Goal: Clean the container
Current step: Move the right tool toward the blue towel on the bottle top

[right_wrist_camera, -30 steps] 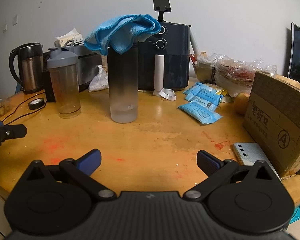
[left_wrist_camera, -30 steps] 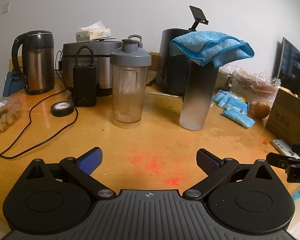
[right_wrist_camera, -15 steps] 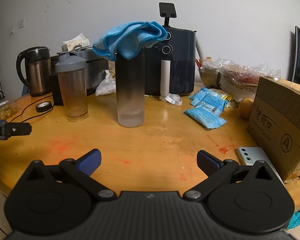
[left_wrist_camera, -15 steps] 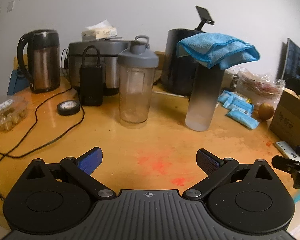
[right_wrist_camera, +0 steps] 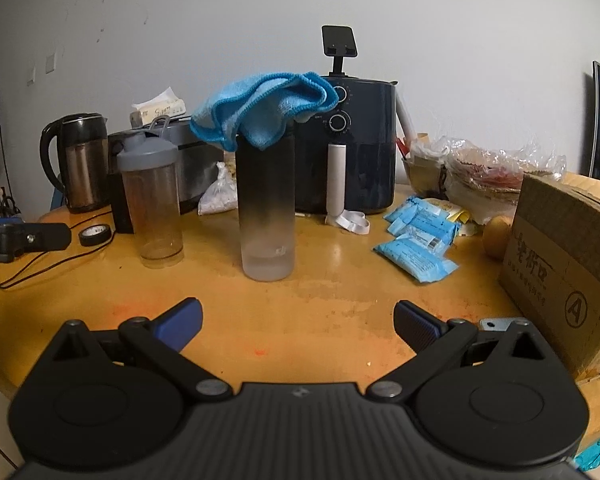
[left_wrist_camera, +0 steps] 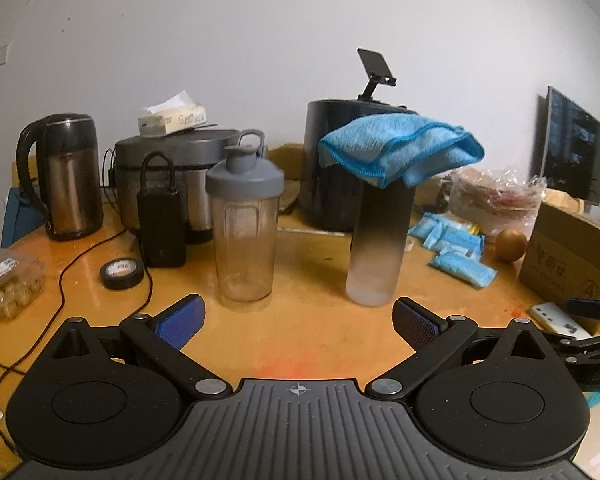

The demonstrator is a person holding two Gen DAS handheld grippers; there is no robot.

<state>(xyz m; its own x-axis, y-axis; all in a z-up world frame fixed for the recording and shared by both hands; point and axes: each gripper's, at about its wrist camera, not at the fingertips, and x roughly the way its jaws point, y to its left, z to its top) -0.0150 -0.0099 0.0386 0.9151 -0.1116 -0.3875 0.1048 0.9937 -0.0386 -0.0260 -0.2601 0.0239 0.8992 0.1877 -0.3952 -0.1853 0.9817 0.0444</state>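
Note:
A tall bottle (left_wrist_camera: 376,248) (right_wrist_camera: 266,208), dark at the top and frosted clear at the bottom, stands upright on the wooden table with a blue cloth (left_wrist_camera: 396,148) (right_wrist_camera: 264,108) draped over its mouth. To its left stands a clear shaker bottle (left_wrist_camera: 244,228) (right_wrist_camera: 152,204) with a grey lid. My left gripper (left_wrist_camera: 298,322) is open and empty, a short way in front of both bottles. My right gripper (right_wrist_camera: 296,320) is open and empty too, in front of the tall bottle. The right gripper's tip shows at the right edge of the left wrist view.
Behind the bottles stand a kettle (left_wrist_camera: 66,178), a rice cooker (left_wrist_camera: 180,168), a black power bank (left_wrist_camera: 160,216) and a dark air fryer (right_wrist_camera: 348,152). A tape roll (left_wrist_camera: 122,273) and a cable lie left; blue packets (right_wrist_camera: 416,240), a cardboard box (right_wrist_camera: 560,256) and a phone (left_wrist_camera: 556,318) right.
Both grippers have drawn closer to the bottles and risen a little, so the bottles look larger and more central. Both stay open; nothing on the table has moved.

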